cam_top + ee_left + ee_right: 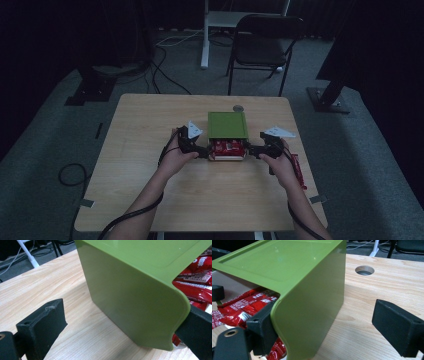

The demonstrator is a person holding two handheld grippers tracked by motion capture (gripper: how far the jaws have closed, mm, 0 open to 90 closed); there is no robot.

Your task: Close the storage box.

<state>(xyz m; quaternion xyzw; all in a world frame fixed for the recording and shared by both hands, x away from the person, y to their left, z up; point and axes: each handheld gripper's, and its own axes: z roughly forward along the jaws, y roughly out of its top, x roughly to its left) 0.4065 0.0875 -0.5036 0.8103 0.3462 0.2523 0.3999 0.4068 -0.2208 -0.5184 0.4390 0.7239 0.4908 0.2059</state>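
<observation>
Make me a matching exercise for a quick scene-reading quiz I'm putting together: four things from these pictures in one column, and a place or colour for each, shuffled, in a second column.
Things:
1. lid
2. packets
3. round hole
4. folding chair

Descriptions:
A. on the floor beyond the table
B. red, showing under the lid's near edge
C. green, between the two tongs
D. in the tabletop, just past the lid

Pairs: 1-C, 2-B, 3-D, 4-A
</observation>
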